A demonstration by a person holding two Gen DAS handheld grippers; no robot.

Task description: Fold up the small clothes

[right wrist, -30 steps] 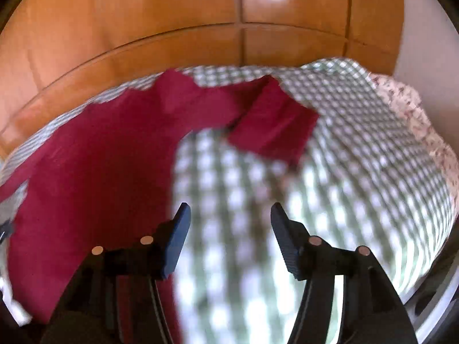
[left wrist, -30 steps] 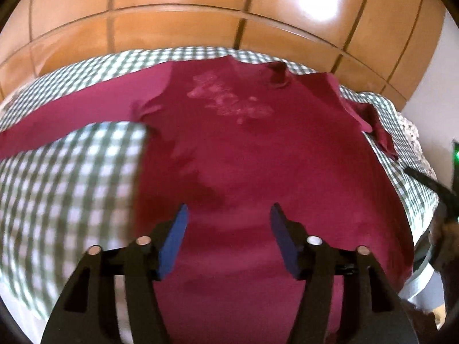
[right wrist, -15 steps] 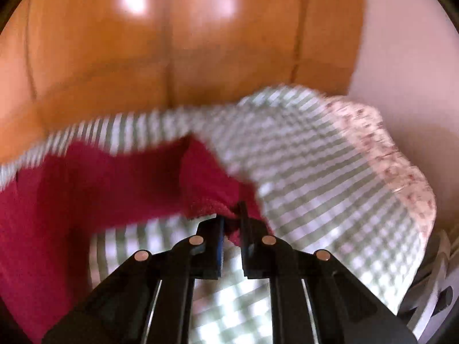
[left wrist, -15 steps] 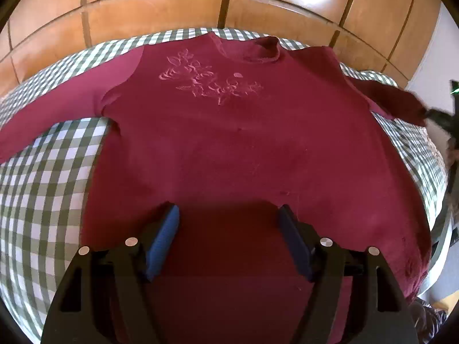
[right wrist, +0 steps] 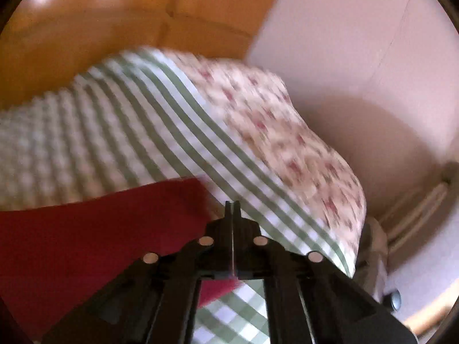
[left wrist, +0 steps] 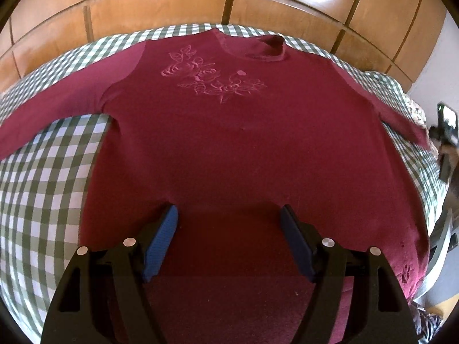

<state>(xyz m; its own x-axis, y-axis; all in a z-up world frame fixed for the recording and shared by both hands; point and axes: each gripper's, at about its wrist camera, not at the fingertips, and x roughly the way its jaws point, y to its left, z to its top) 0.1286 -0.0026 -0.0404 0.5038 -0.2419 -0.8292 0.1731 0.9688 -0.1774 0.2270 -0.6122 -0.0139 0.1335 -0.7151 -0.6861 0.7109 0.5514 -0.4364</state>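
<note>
A dark red long-sleeved sweater with a pink flower embroidery lies flat, front up, on a green-and-white checked cloth. My left gripper is open and empty just above the sweater's lower part. My right gripper is shut on the end of the sweater's right sleeve and holds it stretched out sideways over the checked cloth. In the left wrist view the right gripper shows at the right edge, at the sleeve end.
Wooden cabinet panels rise behind the surface. A flowered cloth lies under the checked one at the right end, next to a pale wall.
The right gripper shut on the folded-over sleeve end and pulled it out to the right, straightening the sleeve. The left gripper stayed open over the sweater's lower part.
</note>
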